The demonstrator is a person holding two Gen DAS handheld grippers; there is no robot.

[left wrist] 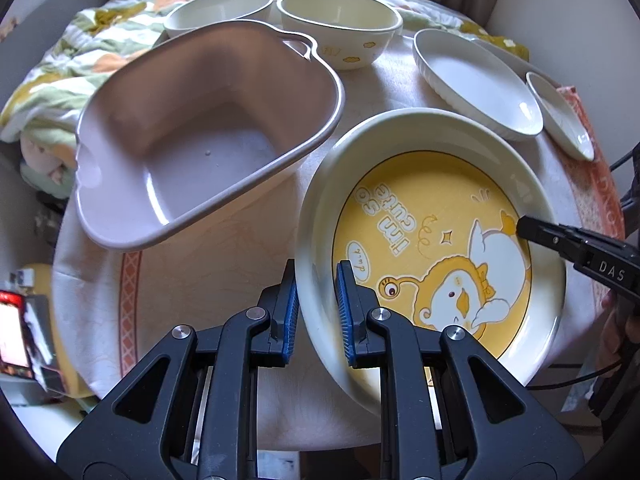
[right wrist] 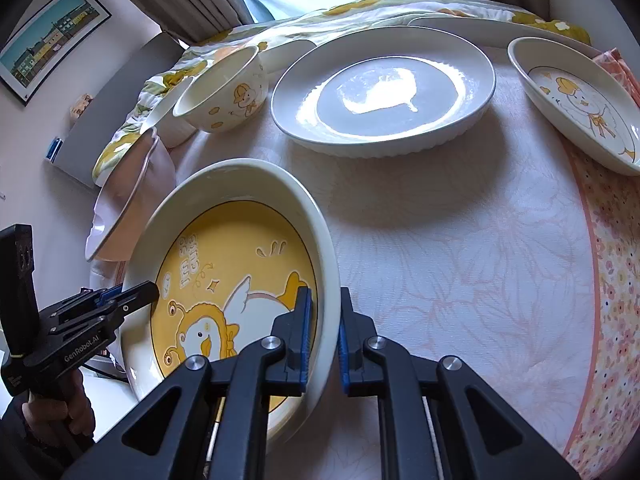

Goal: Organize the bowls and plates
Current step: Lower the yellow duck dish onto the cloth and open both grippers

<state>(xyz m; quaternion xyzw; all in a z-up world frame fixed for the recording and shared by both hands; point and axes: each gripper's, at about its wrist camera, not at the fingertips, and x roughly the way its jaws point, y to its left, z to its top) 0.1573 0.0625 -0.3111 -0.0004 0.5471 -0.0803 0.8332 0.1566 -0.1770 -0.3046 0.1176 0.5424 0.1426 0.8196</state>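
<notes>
A round cream plate with a yellow duck picture (left wrist: 432, 248) (right wrist: 232, 280) lies at the table's near edge, gripped from both sides. My left gripper (left wrist: 317, 308) is shut on its left rim, and my right gripper (right wrist: 324, 336) is shut on its right rim. The right gripper's finger (left wrist: 560, 240) shows over the plate's far side in the left wrist view; the left gripper (right wrist: 120, 300) appears at the plate's left rim in the right wrist view. A pinkish square basin (left wrist: 208, 136) stands tilted left of the plate.
Two cream bowls (left wrist: 340, 28) (left wrist: 218, 10) stand at the back. A white fluted plate (right wrist: 384, 88) (left wrist: 472, 80) and a small duck dish (right wrist: 576, 104) lie to the right on the tablecloth (right wrist: 460, 264). A flowered quilt (left wrist: 80, 48) lies behind.
</notes>
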